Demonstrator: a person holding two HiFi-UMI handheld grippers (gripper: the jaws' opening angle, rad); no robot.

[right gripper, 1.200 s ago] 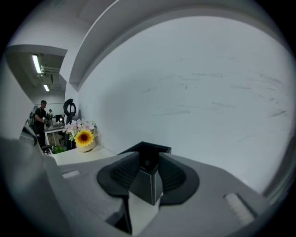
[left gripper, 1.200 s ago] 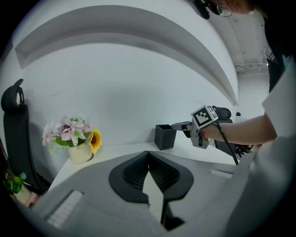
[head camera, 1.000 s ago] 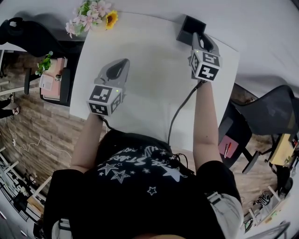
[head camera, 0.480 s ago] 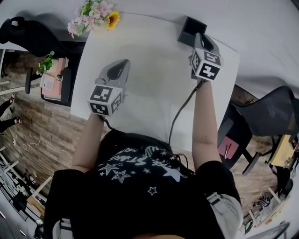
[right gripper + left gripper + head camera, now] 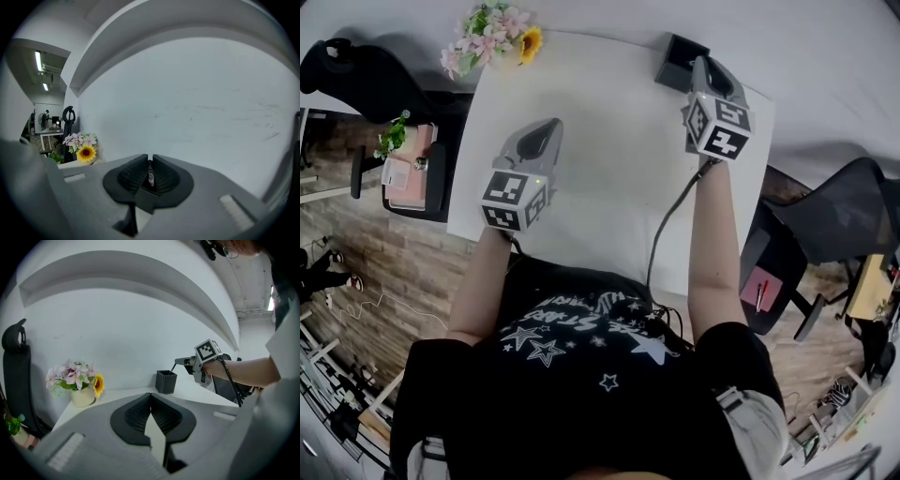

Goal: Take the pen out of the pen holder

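The black square pen holder point(image 5: 678, 59) point(image 5: 166, 382) stands at the far right of the white table point(image 5: 600, 187). My right gripper point(image 5: 701, 64) point(image 5: 180, 362) point(image 5: 150, 172) hangs just above it, shut on a thin dark pen point(image 5: 173, 368) point(image 5: 150, 176). The pen slants down from the jaws, and its lower end still reaches the holder's mouth. My left gripper point(image 5: 546, 125) point(image 5: 150, 397) hovers over the table's left half, its tips touching and nothing between them.
A cream vase of pink flowers with a sunflower point(image 5: 492, 33) point(image 5: 77, 380) point(image 5: 82, 147) stands at the table's far left corner. A white wall runs behind the table. Black office chairs point(image 5: 825, 234) stand to either side, off the table's edges.
My right gripper has lifted a little above the pen holder. The left gripper has stayed where it was.
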